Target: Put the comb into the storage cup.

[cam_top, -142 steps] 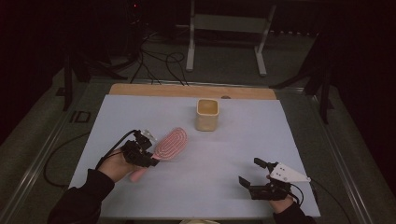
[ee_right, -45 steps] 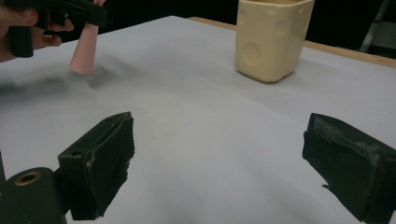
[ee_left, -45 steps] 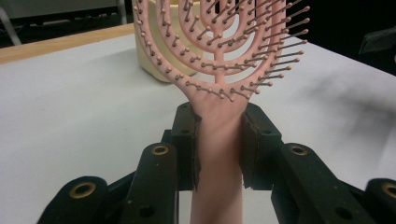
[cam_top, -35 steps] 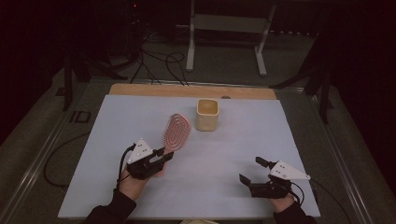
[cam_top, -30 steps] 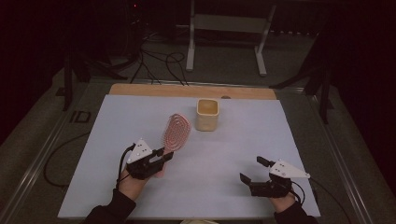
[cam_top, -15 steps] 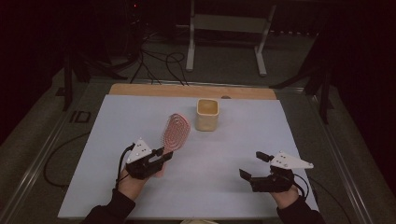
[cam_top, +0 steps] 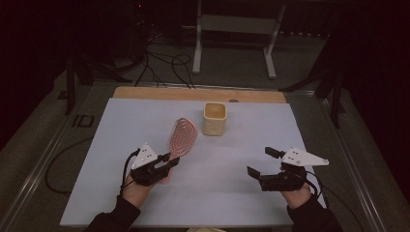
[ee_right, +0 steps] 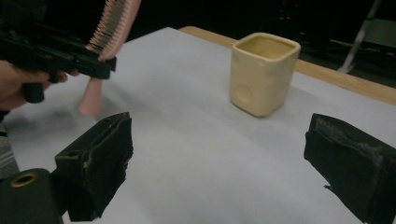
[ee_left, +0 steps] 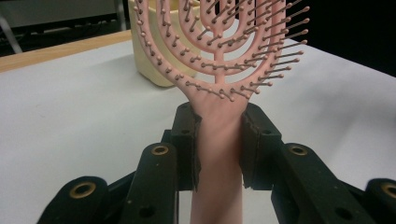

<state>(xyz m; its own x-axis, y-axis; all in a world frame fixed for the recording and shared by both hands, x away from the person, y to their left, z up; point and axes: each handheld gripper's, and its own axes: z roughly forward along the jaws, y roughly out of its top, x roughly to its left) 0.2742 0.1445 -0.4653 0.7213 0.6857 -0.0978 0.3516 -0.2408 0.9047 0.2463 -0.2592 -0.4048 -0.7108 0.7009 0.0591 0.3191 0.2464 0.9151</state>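
Left gripper [cam_top: 167, 163] clamped on the handle of a pink hairbrush [cam_top: 183, 136]; in the left gripper view both pads press the handle [ee_left: 218, 154], bristle head [ee_left: 224, 42] sticking up past the jaws. Brush head sits just left of the cream cup [cam_top: 214, 118], near it but apart, bristles facing the cup side. Right gripper [cam_top: 263, 162] jaws spread wide, nothing between them, on the near right of the cup, well apart from it. Cup stands upright on the white table cover [cam_top: 241, 145], towards its far edge.
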